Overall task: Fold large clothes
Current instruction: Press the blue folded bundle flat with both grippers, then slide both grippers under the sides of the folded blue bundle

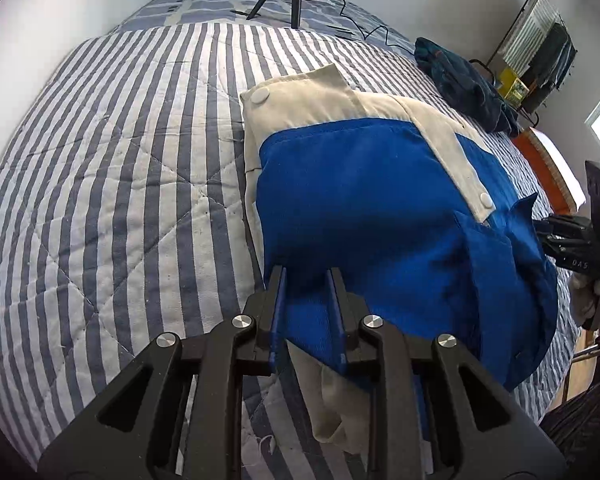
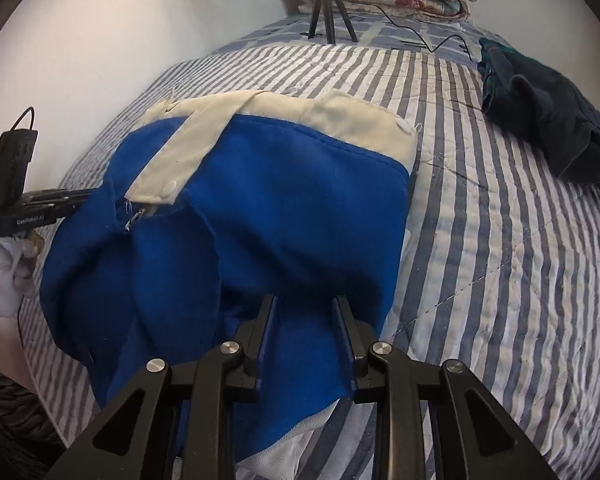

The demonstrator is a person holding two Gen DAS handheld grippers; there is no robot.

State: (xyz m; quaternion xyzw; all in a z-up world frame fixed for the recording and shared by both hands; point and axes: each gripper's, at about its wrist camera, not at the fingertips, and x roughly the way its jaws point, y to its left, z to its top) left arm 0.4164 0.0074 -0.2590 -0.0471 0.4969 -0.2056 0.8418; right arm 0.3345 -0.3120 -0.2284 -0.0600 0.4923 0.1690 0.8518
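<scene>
Both grippers, left gripper (image 1: pixel 306 276) and right gripper (image 2: pixel 306 304), spread fingers over jacket (image 1: pixel 364 184), hem hidden.

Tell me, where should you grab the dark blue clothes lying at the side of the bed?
Probably the bunched ridge on top of the dark blue clothes, coming straight down from above. They lie crumpled on the bed, so the raised folds give fingers something to pinch; the flat edges don't.

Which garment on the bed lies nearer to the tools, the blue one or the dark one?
The blue and cream jacket: both tools reach its near edge. The dark teal garment lies crumpled farther back on the striped quilt, untouched.
</scene>
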